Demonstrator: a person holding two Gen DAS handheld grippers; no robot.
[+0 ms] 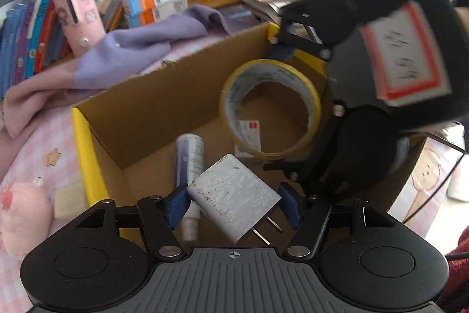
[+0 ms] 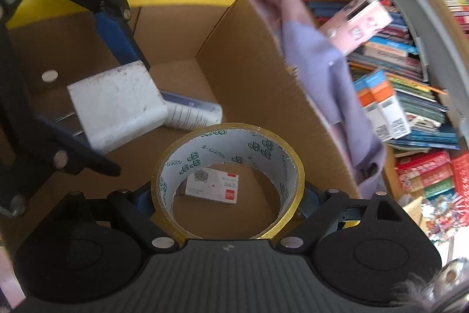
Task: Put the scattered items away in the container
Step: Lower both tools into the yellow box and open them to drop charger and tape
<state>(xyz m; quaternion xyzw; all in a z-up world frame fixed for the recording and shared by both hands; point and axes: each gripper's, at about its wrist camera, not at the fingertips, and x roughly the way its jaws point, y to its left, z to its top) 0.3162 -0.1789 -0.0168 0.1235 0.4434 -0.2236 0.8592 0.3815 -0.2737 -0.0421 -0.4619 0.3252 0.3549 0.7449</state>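
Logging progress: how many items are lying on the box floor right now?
2: a white tube along the box's wall, and a small white card box seen through the held tape roll. The tools may hide others.

One cardboard box (image 1: 164,101), one tape roll (image 2: 228,181), one charger (image 1: 234,195), one tube (image 1: 190,157), one small packet (image 2: 212,185)

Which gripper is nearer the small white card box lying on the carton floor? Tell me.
Right. The right gripper holds the tape roll right above the card box; the left gripper, holding the charger, is off to the side.
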